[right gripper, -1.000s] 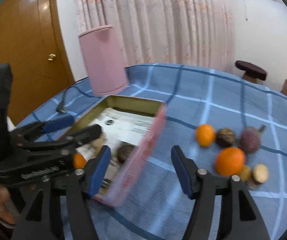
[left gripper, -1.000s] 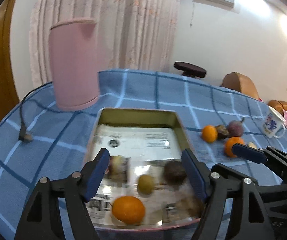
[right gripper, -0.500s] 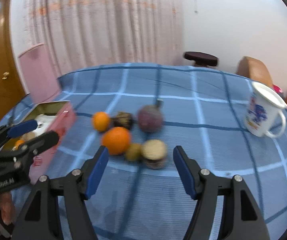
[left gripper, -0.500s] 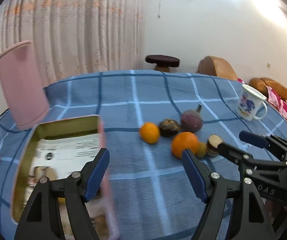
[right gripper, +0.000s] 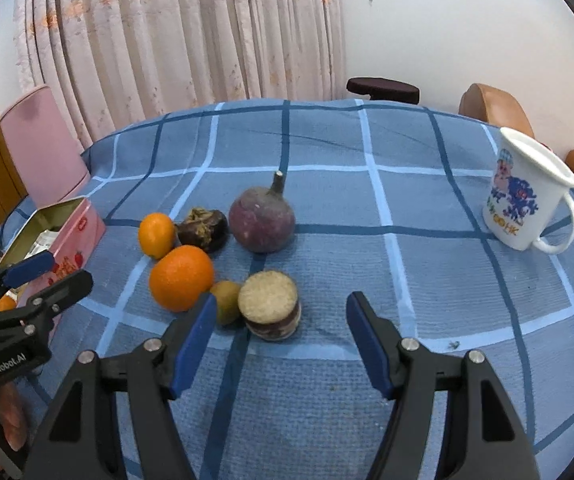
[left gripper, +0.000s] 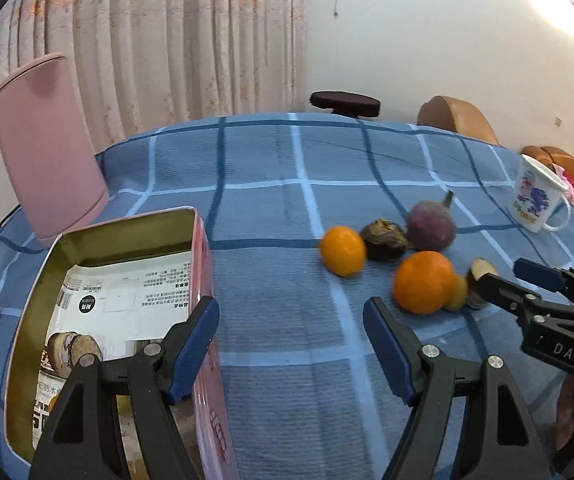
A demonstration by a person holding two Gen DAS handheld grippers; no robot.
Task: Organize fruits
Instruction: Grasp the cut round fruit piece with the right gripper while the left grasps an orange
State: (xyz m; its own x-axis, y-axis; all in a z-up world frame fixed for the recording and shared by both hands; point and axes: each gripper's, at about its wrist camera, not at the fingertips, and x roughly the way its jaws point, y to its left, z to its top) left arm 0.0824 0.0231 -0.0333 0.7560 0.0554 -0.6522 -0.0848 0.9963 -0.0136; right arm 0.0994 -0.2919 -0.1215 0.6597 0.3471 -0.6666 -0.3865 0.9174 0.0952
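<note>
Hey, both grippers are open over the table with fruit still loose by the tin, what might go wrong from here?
The cut fruit touches the small green fruit, which sits against the big orange; closing the right gripper there may knock the round ones rolling. The left gripper hangs at the tin's near wall, so a sideways move may shove the tin.

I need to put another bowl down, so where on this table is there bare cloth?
Bare cloth lies between the tin and the small orange, and between the mangosteen and the mug. The fruit cluster around the big orange is crowded.
</note>
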